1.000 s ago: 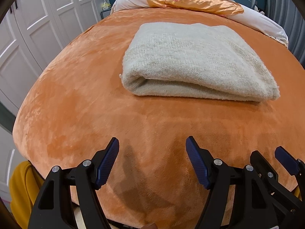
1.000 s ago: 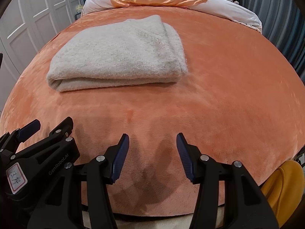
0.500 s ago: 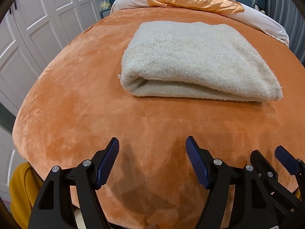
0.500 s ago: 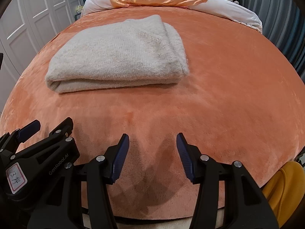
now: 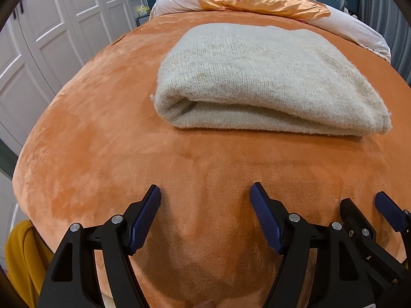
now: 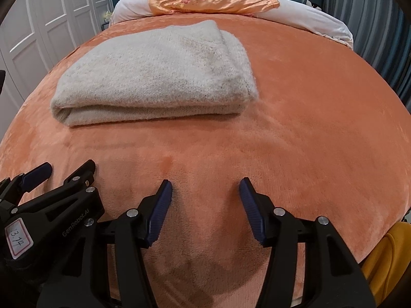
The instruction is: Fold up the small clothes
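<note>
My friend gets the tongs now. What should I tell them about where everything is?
Left tongs: open, holding nothing, above bare orange blanket.
Right tongs: open, holding nothing, jaws just opened a little wider, also above the blanket.
The cream knitted garment lies folded into a neat stack on the bed, farther up than both tongs, touched by neither.
Done: that piece looks folded.
Left: no other unfolded small clothes show on the blanket; a yellow cloth hangs at the bed's near edge, possibly next. An orange flowered cloth lies by the pillow.

Cream knit garment (image 5: 259, 77), perhaps a sweater, folded flat, mid-bed on orange blanket (image 5: 102, 141)
</note>
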A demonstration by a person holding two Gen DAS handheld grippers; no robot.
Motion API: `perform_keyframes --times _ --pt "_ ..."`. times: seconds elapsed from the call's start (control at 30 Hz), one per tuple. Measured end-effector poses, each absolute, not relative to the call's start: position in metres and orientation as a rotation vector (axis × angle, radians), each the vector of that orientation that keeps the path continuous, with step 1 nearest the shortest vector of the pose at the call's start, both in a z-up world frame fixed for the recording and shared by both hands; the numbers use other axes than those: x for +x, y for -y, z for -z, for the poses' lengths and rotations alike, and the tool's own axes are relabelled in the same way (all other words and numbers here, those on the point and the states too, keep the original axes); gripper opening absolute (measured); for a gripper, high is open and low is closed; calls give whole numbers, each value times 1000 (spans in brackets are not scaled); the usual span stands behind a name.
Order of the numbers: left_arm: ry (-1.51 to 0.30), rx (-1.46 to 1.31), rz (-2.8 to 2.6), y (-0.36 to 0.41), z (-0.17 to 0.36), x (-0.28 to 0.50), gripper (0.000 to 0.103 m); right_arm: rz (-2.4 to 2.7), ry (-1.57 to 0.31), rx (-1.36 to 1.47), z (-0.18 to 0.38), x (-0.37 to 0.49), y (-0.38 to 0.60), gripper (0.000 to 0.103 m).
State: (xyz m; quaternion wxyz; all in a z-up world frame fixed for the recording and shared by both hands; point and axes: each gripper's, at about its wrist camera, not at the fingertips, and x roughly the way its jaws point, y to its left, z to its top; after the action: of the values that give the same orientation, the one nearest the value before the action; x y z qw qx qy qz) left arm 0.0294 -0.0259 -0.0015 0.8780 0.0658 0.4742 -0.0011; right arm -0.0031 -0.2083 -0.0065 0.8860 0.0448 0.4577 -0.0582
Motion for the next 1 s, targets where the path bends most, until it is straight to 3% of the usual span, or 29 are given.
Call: perform_keyframes --times 1.0 --pt "-997 171 12 24 3 35 70 126 -947 93 10 -7 212 53"
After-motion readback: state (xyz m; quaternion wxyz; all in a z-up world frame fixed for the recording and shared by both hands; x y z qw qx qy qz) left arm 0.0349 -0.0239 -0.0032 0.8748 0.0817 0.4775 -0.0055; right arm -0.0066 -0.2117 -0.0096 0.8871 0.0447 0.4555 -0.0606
